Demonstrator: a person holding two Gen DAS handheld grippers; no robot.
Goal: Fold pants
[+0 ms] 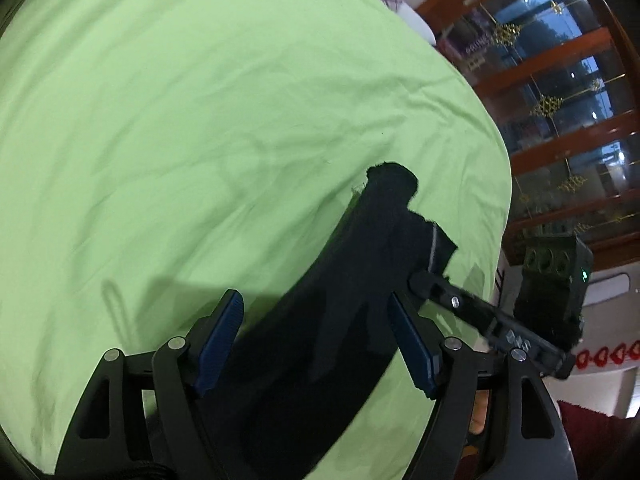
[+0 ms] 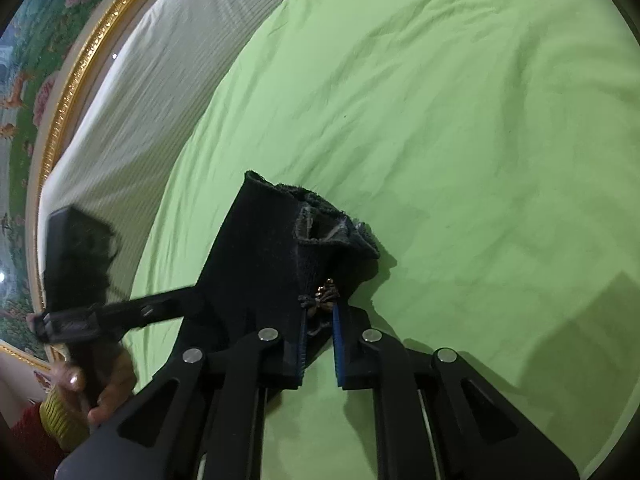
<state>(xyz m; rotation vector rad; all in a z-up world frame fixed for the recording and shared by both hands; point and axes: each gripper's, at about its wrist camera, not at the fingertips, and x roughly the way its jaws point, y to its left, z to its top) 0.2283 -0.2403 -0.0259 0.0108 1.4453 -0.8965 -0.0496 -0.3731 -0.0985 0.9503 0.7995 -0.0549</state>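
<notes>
Black pants (image 2: 256, 256) on a plain light-green sheet (image 2: 460, 120); blue ribbed pads (image 1: 218, 340) on black claws.

Bed: green sheet (image 1: 200, 120), a bit wrinkled.
On it: dark pants (image 2: 256, 248), lying in a bunch.

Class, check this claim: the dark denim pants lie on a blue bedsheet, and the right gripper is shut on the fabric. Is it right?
One detail is wrong: the bedsheet is light green, not blue, as the right wrist view shows. The dark denim pants do lie on it, and the right gripper is shut on the fabric.
</notes>
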